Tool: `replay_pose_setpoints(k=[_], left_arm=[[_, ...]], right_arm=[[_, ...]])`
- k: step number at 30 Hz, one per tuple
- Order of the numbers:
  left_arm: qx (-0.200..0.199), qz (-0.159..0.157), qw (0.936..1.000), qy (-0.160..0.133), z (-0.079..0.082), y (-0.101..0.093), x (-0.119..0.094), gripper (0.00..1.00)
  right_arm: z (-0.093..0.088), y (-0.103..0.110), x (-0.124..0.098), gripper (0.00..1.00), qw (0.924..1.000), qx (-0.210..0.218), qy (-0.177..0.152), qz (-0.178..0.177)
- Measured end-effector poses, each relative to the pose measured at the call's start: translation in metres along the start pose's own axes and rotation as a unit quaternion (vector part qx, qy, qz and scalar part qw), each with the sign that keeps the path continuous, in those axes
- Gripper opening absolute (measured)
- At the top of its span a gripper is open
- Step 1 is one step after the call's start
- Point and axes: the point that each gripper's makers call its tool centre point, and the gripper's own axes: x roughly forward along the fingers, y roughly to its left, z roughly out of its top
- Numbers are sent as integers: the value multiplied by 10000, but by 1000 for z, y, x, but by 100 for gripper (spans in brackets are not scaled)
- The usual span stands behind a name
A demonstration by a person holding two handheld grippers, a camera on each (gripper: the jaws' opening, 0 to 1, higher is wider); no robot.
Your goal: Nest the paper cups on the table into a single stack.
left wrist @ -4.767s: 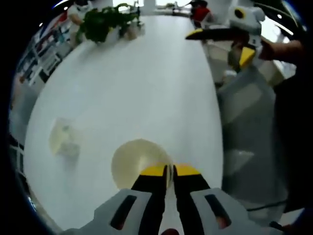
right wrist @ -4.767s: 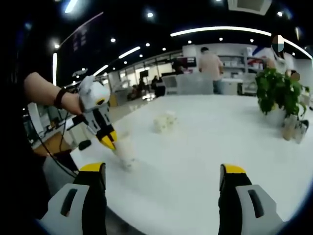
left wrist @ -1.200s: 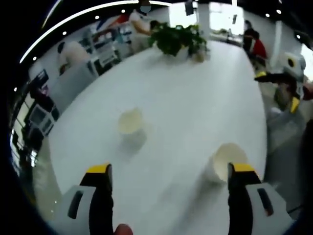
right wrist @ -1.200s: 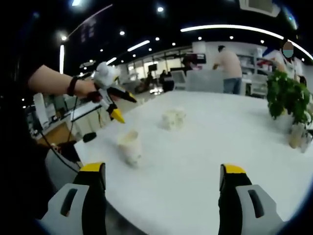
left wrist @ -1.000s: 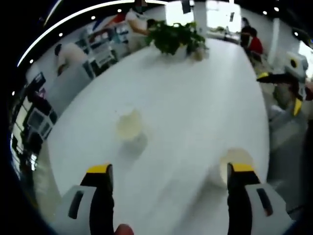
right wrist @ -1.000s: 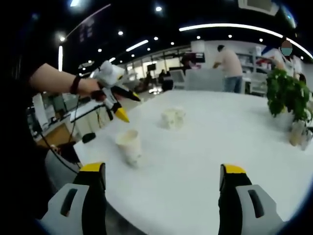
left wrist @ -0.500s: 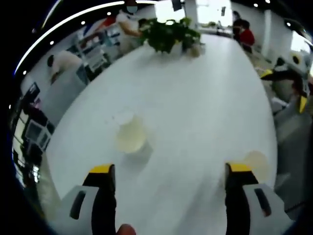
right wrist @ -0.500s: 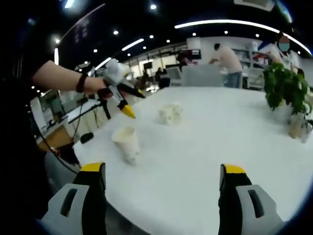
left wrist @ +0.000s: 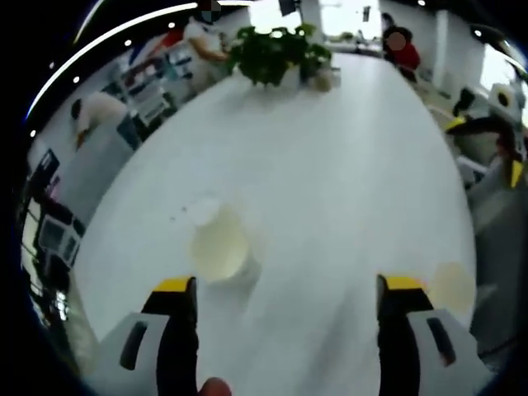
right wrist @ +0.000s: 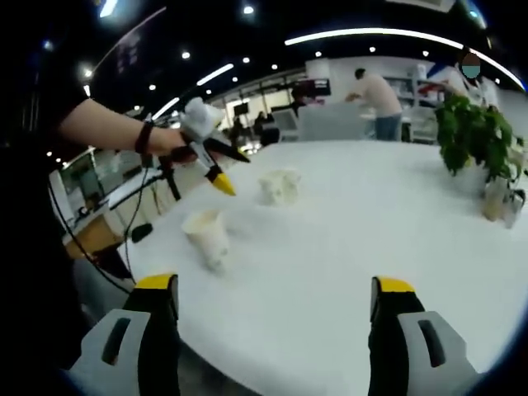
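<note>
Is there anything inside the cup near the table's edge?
The right gripper view shows the paper cup from the side on the white table, so its wall hides the inside.

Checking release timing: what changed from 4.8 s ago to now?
The left hand-held gripper, then shut on a paper cup, has let go, opened and moved toward the far cups. The right hand-held gripper stayed open and empty.

A long white table (left wrist: pixel 346 157) bears a potted plant (left wrist: pixel 271 51) at its far end; ceiling strip lights (right wrist: pixel 371 35) glow overhead.
</note>
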Motion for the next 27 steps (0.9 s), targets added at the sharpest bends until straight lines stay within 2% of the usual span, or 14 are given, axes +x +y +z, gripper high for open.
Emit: replay_pose_setpoints(k=[15,27], left_arm=[[239,-159,9996,36,7,8,24,84],[441,-270,9985,201,2,11,43,76]], right_arm=[[-7,-10,-4,94,9998,145,40,-140],[-17,-13,-10,94,9992,314,80,-241]])
